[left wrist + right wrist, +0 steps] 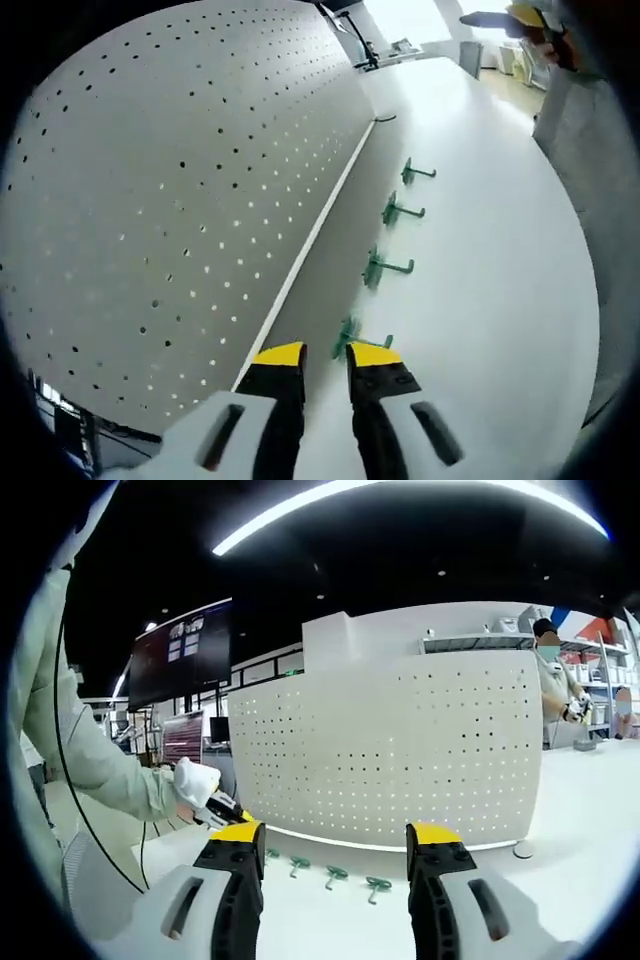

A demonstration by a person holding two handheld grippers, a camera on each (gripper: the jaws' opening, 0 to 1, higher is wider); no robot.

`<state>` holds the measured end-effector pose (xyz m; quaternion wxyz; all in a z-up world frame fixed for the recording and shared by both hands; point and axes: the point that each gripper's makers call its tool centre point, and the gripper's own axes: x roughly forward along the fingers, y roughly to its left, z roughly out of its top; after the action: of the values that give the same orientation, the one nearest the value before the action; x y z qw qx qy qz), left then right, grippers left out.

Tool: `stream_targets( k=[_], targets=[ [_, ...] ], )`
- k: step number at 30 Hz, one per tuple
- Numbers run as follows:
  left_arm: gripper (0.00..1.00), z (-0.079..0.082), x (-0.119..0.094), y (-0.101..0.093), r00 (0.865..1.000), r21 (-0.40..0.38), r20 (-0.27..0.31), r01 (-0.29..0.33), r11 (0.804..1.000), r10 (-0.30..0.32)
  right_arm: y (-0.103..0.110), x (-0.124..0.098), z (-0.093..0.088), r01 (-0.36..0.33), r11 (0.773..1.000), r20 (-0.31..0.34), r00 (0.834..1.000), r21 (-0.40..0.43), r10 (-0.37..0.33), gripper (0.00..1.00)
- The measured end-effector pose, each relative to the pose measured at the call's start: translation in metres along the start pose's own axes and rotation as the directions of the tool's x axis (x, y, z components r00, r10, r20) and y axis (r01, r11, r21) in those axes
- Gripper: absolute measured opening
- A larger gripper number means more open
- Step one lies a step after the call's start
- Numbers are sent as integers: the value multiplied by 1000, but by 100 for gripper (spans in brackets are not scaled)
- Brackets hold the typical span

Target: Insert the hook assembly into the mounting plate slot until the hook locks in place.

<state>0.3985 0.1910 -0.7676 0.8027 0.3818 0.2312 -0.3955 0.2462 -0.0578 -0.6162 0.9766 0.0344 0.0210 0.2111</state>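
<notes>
A white perforated mounting plate [180, 200] stands upright along the table's left side, and it faces me in the right gripper view [390, 750]. Several green hook assemblies lie in a row on the white table beside its foot, the nearest [355, 340], the farthest [415, 172]. The same hooks [335, 875] show in front of the plate. My left gripper [327, 360] is open, its yellow tips just short of the nearest hook, nothing between them. A gloved hand holds that left gripper [222, 815] at the left. My right gripper [335, 835] is open wide and holds nothing.
The white table [490, 300] runs on to the right of the hooks, its edge curving at the far right. A small dark object [385, 118] lies at the plate's far end. A dark monitor [180, 665] hangs behind. Another person [555, 680] stands at the back right.
</notes>
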Motion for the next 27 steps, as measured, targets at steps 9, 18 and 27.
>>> stream_targets(
  k=[9,18,27],
  targets=[
    [16,-14,19,0,995,32,-57,89,995,-88,-2,1,-3,8,1000,-16,1000,0,-8,55],
    [15,-22,34,-7,985,52,-88,156,986,-151,-5,1,-8,20,1000,-36,999,4,-20,54],
    [15,-21,42,-12,978,62,-94,194,979,-188,-8,1,-10,33,999,-46,998,6,-33,54]
  ],
)
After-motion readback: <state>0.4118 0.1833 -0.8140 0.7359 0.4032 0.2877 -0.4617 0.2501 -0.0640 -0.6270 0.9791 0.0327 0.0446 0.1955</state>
